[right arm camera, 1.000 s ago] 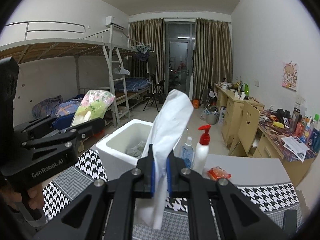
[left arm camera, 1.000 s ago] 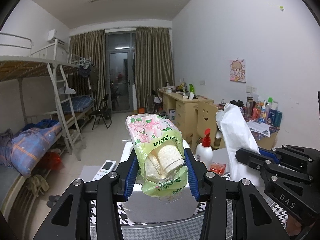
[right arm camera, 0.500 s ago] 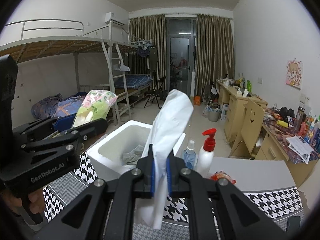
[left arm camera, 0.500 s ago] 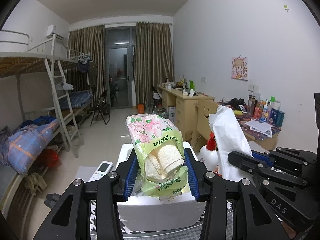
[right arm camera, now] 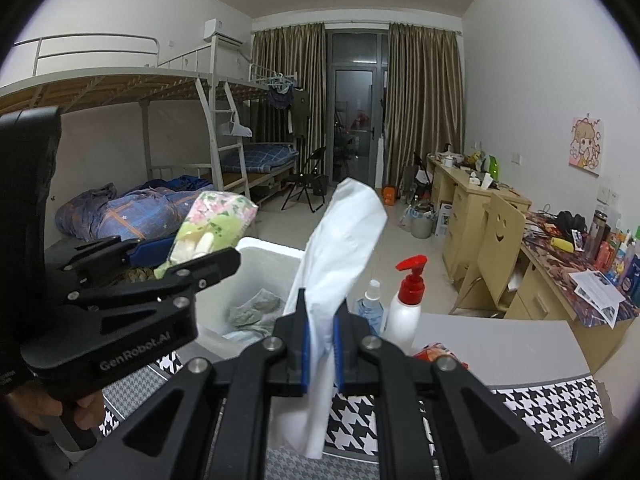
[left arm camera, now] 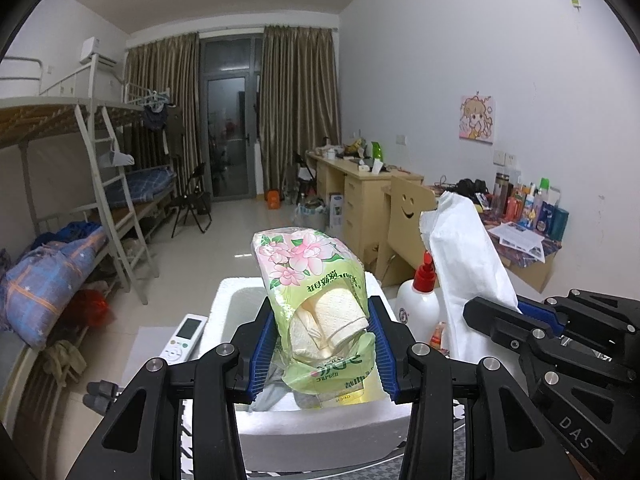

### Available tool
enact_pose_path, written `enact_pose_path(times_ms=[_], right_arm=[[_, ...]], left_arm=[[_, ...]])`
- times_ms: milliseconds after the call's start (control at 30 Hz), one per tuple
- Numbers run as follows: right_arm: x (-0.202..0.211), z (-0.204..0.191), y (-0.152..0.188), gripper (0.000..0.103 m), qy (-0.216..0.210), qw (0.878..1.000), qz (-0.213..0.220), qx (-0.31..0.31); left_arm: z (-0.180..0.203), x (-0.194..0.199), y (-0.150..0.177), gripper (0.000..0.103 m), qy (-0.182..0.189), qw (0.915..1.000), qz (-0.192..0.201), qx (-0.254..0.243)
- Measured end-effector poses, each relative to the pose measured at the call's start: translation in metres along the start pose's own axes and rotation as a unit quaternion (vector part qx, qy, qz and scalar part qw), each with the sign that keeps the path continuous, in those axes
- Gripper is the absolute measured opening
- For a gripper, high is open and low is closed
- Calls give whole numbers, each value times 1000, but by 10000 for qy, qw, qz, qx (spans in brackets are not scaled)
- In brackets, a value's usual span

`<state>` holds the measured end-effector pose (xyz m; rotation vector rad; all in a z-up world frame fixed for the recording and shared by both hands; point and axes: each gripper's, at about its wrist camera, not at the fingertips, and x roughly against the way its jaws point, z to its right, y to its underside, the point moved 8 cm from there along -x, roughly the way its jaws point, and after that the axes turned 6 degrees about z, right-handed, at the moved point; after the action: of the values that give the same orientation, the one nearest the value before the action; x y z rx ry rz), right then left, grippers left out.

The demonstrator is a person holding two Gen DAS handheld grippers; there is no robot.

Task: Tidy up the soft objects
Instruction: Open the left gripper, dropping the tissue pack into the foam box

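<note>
My left gripper [left arm camera: 322,344] is shut on a green flowered bag of toilet paper rolls [left arm camera: 316,300], held upright just above the open white foam box [left arm camera: 320,432]. In the right wrist view the same bag [right arm camera: 212,228] hangs at the box's left rim. My right gripper [right arm camera: 320,344] is shut on a white cloth-like sheet [right arm camera: 340,248] that stands up between its blue pads and droops below them. That sheet [left arm camera: 468,264] and the right gripper [left arm camera: 520,320] show to the right of the box. Crumpled soft items [right arm camera: 256,308] lie inside the box [right arm camera: 264,256].
A red-topped pump bottle [right arm camera: 408,304], a small spray bottle [right arm camera: 372,304] and an orange packet [right arm camera: 436,354] stand right of the box on the houndstooth table [right arm camera: 552,400]. A remote [left arm camera: 184,336] lies left of the box. Bunk beds line the left wall, desks the right.
Both grippers have moved forward toward the foam box, which now looks larger and nearer. The toilet paper bag now hangs over the box's opening. Both grips are unchanged.
</note>
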<state>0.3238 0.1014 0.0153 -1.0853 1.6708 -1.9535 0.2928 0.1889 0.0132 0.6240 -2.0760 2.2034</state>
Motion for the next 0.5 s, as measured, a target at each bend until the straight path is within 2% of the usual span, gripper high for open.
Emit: enact_pose_path(times_ms=[200, 267, 333, 433, 500], right_arm=[[-4, 3, 1, 12, 11, 10000, -35, -38], [-6, 2, 1, 12, 9, 10000, -41, -40], [-7, 3, 1, 12, 26, 10000, -47, -31], [-9, 4, 0, 12, 26, 10000, -48, -35], [-10, 3, -1, 12, 25, 10000, -37, -37]], left_arm=[[-3, -15, 3, 48, 115, 9998, -134, 65], [-5, -21, 6, 55, 138, 9996, -224, 92], [-8, -25, 7, 69, 88, 9995, -295, 83], [-14, -23, 7, 85, -49, 9996, -260, 70], [-19, -19, 5, 90, -138, 9997, -201, 100]])
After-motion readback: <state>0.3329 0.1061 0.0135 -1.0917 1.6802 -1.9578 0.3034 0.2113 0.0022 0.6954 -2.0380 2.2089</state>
